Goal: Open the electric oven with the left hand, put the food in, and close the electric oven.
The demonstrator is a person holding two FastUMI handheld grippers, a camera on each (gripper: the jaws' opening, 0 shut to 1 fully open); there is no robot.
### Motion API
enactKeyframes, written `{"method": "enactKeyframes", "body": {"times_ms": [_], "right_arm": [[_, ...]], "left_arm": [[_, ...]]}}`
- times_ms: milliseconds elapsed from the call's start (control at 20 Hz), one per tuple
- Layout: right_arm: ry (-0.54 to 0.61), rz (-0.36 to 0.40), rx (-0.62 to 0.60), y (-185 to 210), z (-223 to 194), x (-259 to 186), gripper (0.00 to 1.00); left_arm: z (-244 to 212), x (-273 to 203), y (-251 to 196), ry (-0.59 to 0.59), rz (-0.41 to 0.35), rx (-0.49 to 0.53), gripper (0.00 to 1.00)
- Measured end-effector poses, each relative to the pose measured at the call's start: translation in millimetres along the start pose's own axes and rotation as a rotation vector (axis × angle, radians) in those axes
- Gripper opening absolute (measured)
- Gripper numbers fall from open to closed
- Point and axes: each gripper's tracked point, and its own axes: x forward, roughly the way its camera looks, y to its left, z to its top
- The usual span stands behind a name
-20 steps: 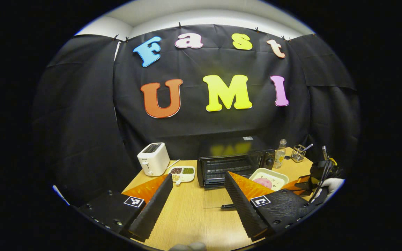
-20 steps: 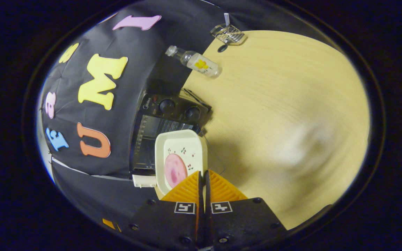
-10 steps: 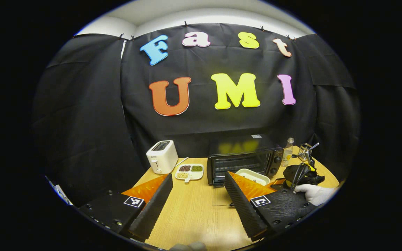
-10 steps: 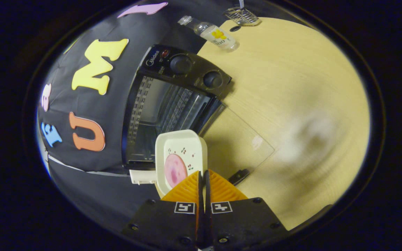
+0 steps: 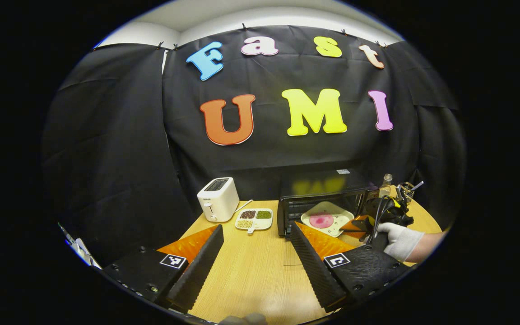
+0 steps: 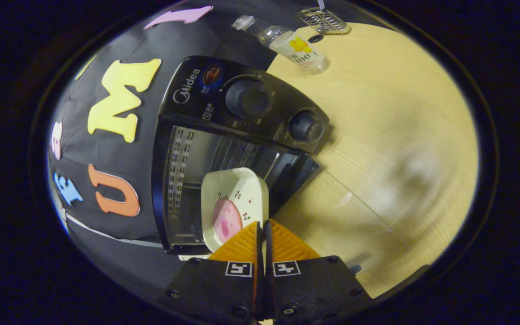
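since a second ago the right gripper (image 6: 263, 230) has carried the plate (image 6: 237, 198) from beside the electric oven (image 6: 224, 135) up to its open mouth, and the left gripper view has drifted so the oven sits further right in it. the right gripper's fingers are pressed together on the near rim of the plate, pinching it, and the plate's far edge now reaches into the oven's opening above the lowered glass door (image 6: 332, 212), which lies flat on the table (image 6: 400, 113). a round pink slice of food (image 6: 224, 219) lies on the plate. in the left gripper view the same plate (image 5: 327, 219) shows tilted at the oven's (image 5: 323, 198) front, with the food (image 5: 321, 220) on it and a white-gloved hand (image 5: 397, 237) holding the right gripper (image 5: 355, 224) just in front of the oven. the left gripper (image 5: 255, 253) hangs over the table (image 5: 251, 280) well in front of the oven, its fingers spread wide and holding nothing. left of the oven stand a white toaster (image 5: 217, 199) and a divided dish (image 5: 254, 218) of grains; right of the oven stand a small bottle (image 6: 296, 44) and a wire holder (image 6: 323, 19).
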Motion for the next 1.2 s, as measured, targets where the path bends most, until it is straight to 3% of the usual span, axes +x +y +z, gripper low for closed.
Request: {"method": "enactKeyframes", "body": {"times_ms": [250, 450, 600, 650, 700, 750, 800, 850, 1000, 1200], "right_arm": [[-0.037, 0.089, -0.054, 20, 19, 21, 0.04], [-0.042, 0.147, -0.089, 28, 25, 25, 0.11], [-0.053, 0.193, -0.107, 38, 29, 16, 0.34], [-0.057, 0.189, -0.137, 37, 30, 10, 0.48], [-0.064, 0.182, -0.167, 38, 31, 4, 0.53], [-0.073, 0.179, -0.196, 37, 32, -3, 0.47], [-0.081, 0.175, -0.229, 37, 34, -12, 0.57], [-0.089, 0.172, -0.271, 37, 35, -22, 0.58], [-0.117, 0.157, -0.478, 35, 38, -59, 0.81], [-0.233, 0.115, -0.816, 44, 54, -124, 0.96]], "left_arm": [[-4, 2, 4, 0.012, 0.034, 0.002, 0.95], [-6, -2, 6, 0.009, 0.040, 0.014, 0.95], [-8, -6, 7, 0.008, 0.043, 0.006, 0.95], [-8, -7, 6, 0.007, 0.042, 0.006, 0.95], [-8, -7, 5, 0.003, 0.039, 0.007, 0.95], [-10, -7, 4, 0.001, 0.036, 0.007, 0.95], [-11, -9, 1, -0.002, 0.031, 0.006, 0.95], [-11, -9, 0, -0.008, 0.025, 0.006, 0.95], [-16, -10, -11, -0.007, -0.006, 0.000, 0.95], [-20, -12, -29, -0.027, -0.053, -0.004, 0.95]]}}
